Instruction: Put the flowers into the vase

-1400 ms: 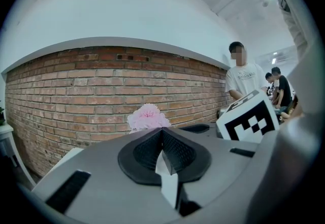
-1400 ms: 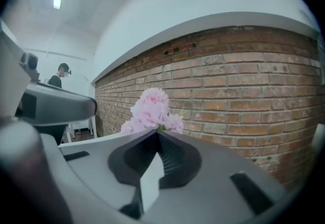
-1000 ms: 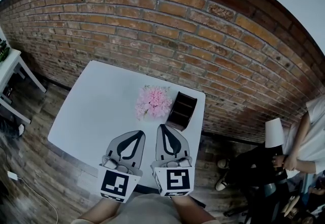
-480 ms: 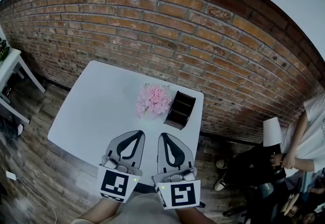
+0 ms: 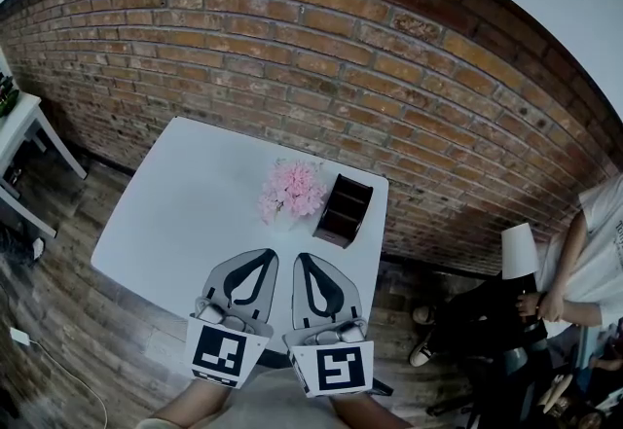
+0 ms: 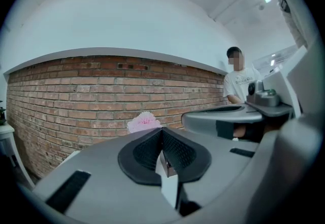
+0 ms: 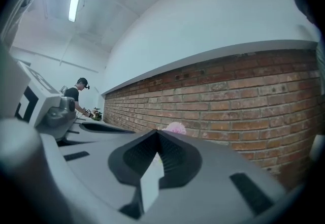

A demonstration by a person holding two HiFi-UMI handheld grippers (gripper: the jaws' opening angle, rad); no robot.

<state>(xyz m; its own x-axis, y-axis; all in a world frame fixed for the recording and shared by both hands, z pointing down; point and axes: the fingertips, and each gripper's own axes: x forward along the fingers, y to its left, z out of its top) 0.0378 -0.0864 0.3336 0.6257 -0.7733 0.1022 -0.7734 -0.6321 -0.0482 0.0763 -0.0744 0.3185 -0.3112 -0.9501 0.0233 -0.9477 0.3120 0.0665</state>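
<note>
Left gripper point(image 5: 259, 262) and right gripper point(image 5: 306, 264) fingers closed, empty; head view adds a dark box point(image 5: 348, 210) beside flowers point(image 5: 294, 192), unseen from the right.

**No readable text, only coded markers**

No words, brands or numbers can be read anywhere. The only signs are black-and-white square code markers. One is on the left marker cube point(image 5: 222, 352) of the left gripper point(image 5: 258, 260), at the near edge of the white table point(image 5: 185, 194). Its pattern is blocky, not letters. The other is on the right marker cube point(image 5: 340, 368) of the right gripper point(image 5: 304, 262), also at the table's near edge, just right of the first. Its blocks loosely resemble an S or a 5, but it is a code pattern. Right of the table, a person point(image 6: 242, 86) wears a white shirt with dark chest print, too small and blurred to read.
</note>
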